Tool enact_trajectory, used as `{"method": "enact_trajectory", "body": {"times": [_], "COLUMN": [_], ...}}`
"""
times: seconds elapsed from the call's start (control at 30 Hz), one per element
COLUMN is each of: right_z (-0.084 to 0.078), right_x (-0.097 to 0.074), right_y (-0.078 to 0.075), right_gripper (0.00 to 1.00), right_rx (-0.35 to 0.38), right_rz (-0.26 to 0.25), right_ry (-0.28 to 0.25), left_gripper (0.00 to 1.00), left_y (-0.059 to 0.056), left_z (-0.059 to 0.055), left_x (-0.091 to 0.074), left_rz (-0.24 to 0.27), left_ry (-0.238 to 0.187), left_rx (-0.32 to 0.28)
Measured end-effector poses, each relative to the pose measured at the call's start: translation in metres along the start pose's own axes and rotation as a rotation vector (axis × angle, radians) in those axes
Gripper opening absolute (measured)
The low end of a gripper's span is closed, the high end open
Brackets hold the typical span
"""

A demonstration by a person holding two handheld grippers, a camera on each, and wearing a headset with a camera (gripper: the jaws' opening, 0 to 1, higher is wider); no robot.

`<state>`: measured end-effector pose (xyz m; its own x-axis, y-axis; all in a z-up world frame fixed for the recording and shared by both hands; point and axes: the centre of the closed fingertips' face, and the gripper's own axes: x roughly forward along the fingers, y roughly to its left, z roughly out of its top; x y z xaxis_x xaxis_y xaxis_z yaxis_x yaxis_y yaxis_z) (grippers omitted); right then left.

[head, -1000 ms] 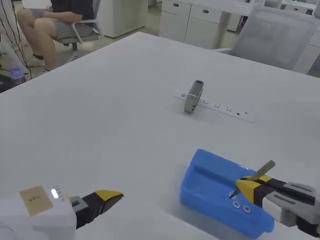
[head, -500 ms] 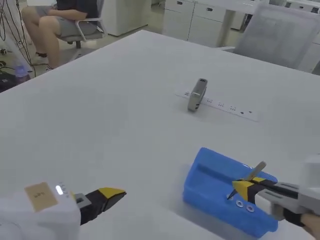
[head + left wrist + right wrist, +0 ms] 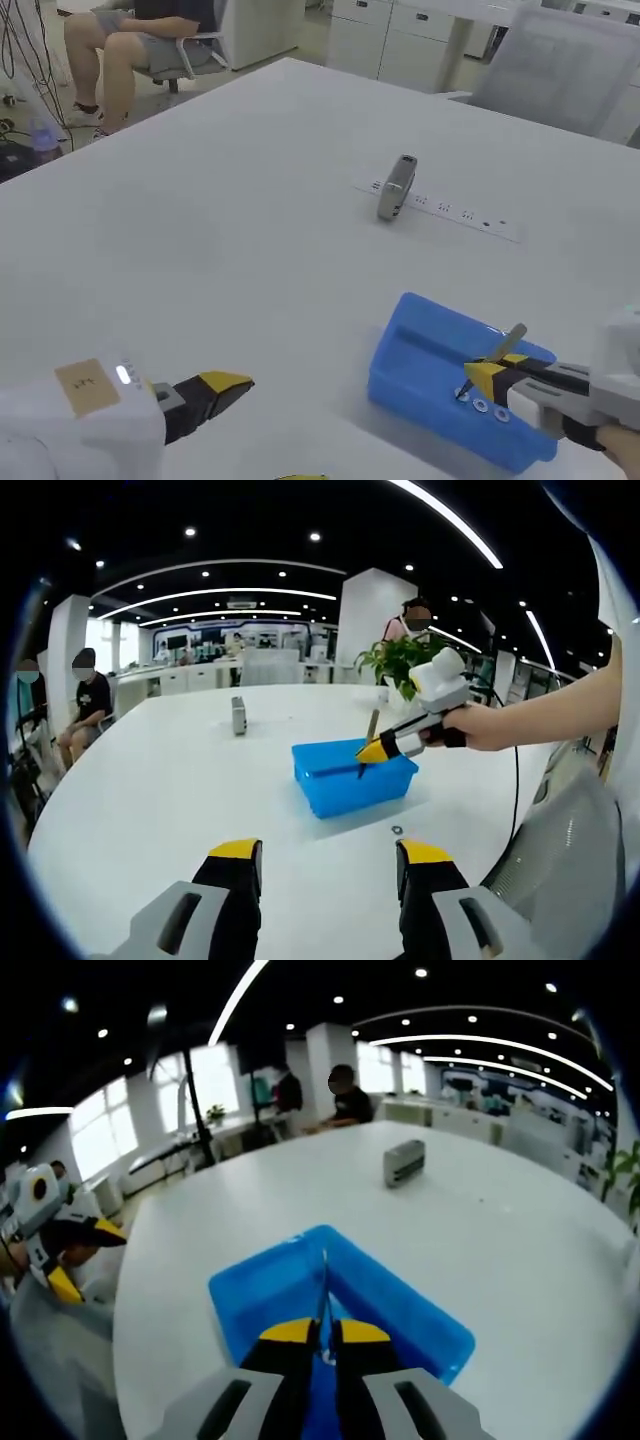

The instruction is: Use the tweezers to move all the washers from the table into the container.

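Drop-off step: right tongs (image 3: 487,372), clamped on tweezers (image 3: 513,336), dip the tips into container (image 3: 415,345). Left tongs (image 3: 330,852) gape wide, idle. Next, probably: fetch the washer (image 3: 397,830) left on the table (image 3: 180,780).

An open-plan office: white drawer cabinets (image 3: 385,40) and a grey mesh chair (image 3: 560,70) beyond the tabletop's (image 3: 200,220) far edge, curved ceiling light strips (image 3: 200,565), a potted plant (image 3: 395,660), a seated person (image 3: 140,40).
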<state>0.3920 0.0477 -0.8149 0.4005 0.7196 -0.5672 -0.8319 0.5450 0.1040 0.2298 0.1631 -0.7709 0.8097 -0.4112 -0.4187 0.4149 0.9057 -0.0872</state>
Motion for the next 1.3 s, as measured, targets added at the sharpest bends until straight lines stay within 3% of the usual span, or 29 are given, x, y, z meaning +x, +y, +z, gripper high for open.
{"method": "enact_trajectory", "body": {"times": [0.1,0.27,0.6,0.73,0.9,1.13,1.3], "right_z": [0.006,0.022,0.042,0.035,0.015,-0.020,-0.034], "right_x": [-0.004,-0.016,-0.047,-0.050,-0.048,-0.041,-0.037], "right_y": [0.004,0.014,0.052,0.066,0.081,0.087,0.088], "right_gripper": [0.04,0.04,0.04,0.04,0.04,0.04,0.04], "right_rx": [-0.007,-0.024,-0.059,-0.071,-0.068,-0.030,-0.017], "right_rz": [0.000,0.010,0.064,0.103,0.136,0.155,0.163], "right_ry": [-0.016,-0.057,-0.120,-0.110,-0.069,0.008,0.042], "left_gripper": [0.55,0.55,0.54,0.54,0.54,0.54,0.53], "left_y": [-0.002,-0.002,-0.002,-0.002,-0.003,-0.003,-0.003], "left_z": [0.003,0.003,0.001,0.001,0.000,-0.001,-0.001], "left_x": [0.000,0.000,0.000,0.000,0.001,0.001,0.001], "left_rz": [-0.014,-0.013,-0.013,-0.013,-0.017,-0.016,-0.018], "left_ry": [-0.019,-0.015,-0.008,-0.006,-0.002,0.002,0.007], "left_rx": [-0.014,-0.011,-0.005,-0.004,-0.001,-0.001,0.000]}}
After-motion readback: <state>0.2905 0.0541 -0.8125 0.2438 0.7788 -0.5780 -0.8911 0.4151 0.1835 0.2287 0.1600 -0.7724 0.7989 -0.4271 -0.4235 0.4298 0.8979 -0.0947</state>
